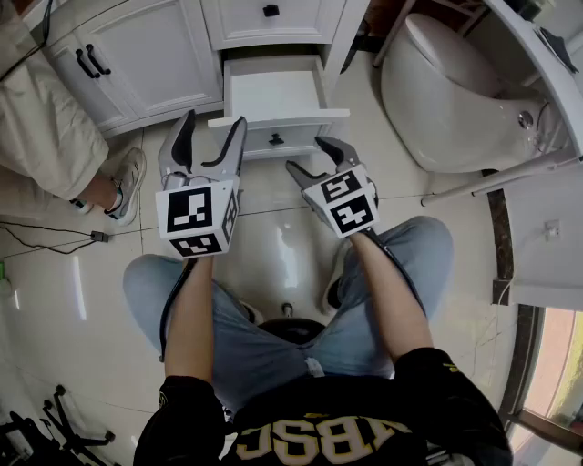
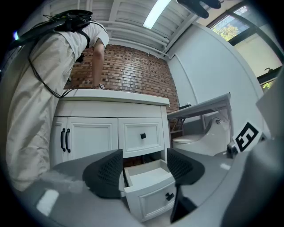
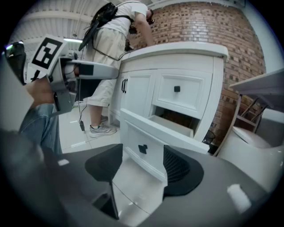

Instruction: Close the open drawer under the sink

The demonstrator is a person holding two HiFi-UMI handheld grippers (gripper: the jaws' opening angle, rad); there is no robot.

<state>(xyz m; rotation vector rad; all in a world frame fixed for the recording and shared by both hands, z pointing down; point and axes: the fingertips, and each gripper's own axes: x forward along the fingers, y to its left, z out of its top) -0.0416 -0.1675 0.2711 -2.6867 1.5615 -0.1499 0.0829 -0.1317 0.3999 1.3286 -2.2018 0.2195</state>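
The open white drawer (image 1: 276, 98) juts out of the vanity under the sink, empty inside, its front panel carrying a small black knob (image 1: 275, 139). My left gripper (image 1: 212, 127) is held open just left of the drawer front, nothing between its jaws. My right gripper (image 1: 310, 157) stands open just below and right of the front panel, not touching it. In the left gripper view the drawer (image 2: 148, 186) shows between the open jaws of the left gripper (image 2: 144, 170). In the right gripper view the knob (image 3: 142, 149) sits just beyond the open right gripper (image 3: 142, 170).
A white toilet (image 1: 455, 100) stands right of the vanity, with a metal support rail (image 1: 510, 173) beside it. A person (image 1: 46, 100) stands at the left by the cabinet doors (image 1: 137, 55). A cable (image 1: 55, 232) lies on the tiled floor. The upper drawer (image 1: 271, 11) is shut.
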